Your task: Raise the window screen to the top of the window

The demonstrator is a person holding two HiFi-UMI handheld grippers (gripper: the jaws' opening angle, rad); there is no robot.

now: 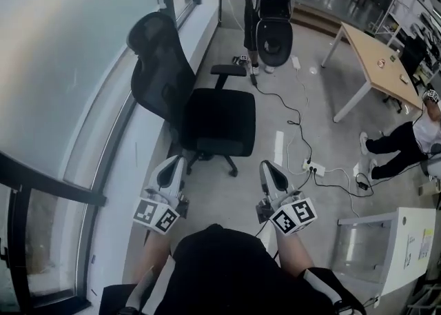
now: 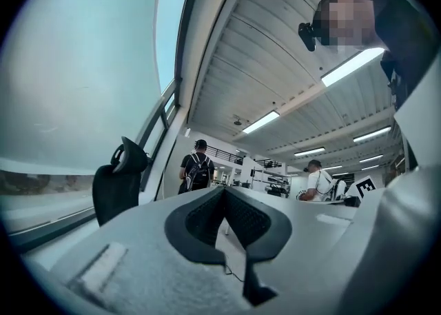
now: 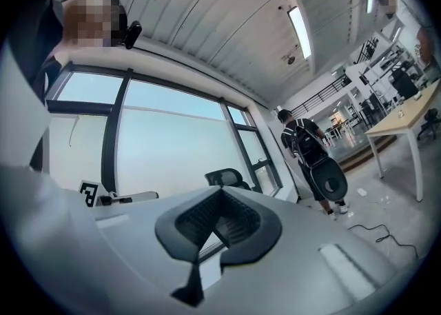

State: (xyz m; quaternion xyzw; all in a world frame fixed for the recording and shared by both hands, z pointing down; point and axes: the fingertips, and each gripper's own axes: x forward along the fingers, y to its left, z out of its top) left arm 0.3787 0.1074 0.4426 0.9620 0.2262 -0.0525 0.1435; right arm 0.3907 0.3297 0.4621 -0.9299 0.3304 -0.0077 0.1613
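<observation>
The window fills the left side of the head view, and a pale grey-blue screen (image 1: 69, 65) covers its large pane. The screen (image 2: 83, 79) also fills the left of the left gripper view, and in the right gripper view the screen (image 3: 172, 148) lies behind dark frame bars. My left gripper (image 1: 171, 162) and right gripper (image 1: 270, 167) are held close to my body, side by side, above the floor. Both are well short of the window. The left gripper (image 2: 224, 193) has its jaws shut with nothing between them. The right gripper (image 3: 219, 193) is also shut and holds nothing.
A black office chair (image 1: 207, 117) stands by the window sill just ahead of the grippers. A person with a backpack (image 1: 272, 3) stands further along. A wooden desk (image 1: 372, 58), a power strip with cables (image 1: 313, 167), a seated person (image 1: 406, 138) and a white cabinet (image 1: 406, 248) are on the right.
</observation>
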